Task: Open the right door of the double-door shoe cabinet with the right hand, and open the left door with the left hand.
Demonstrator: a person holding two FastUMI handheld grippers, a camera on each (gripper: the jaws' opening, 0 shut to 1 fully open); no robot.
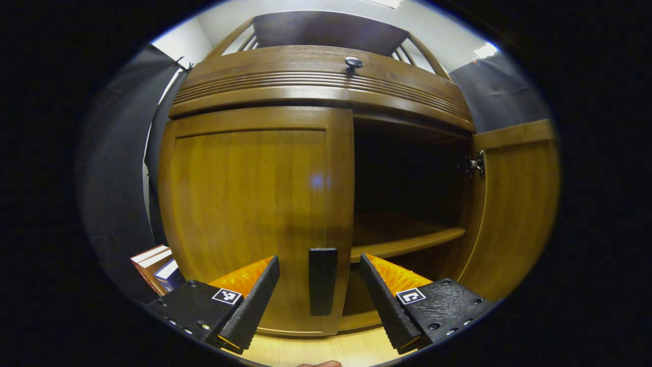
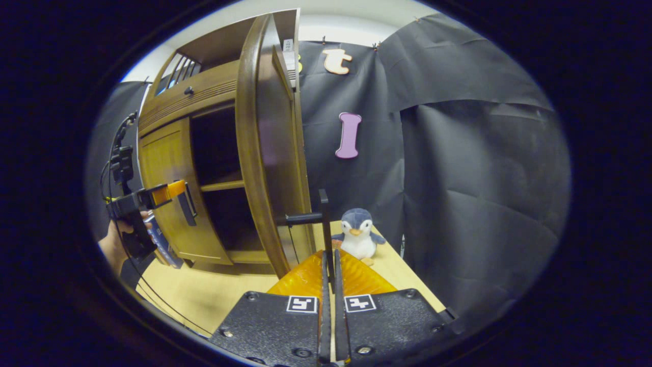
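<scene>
The wooden shoe cabinet fills the left gripper view. Its left door is closed, and that door's dark upright handle stands between the two spread fingers of my open left gripper, touching neither. The right door is swung open, baring dark shelves. In the right gripper view that right door appears edge-on, and my right gripper is shut on its thin handle bar. Farther left, a hand holds the left gripper against the left door.
A plush penguin sits on the light wooden floor just beyond the open door, by the black cloth wall. Some boxes or books lean to the left of the cabinet. A round knob sits on the drawer above.
</scene>
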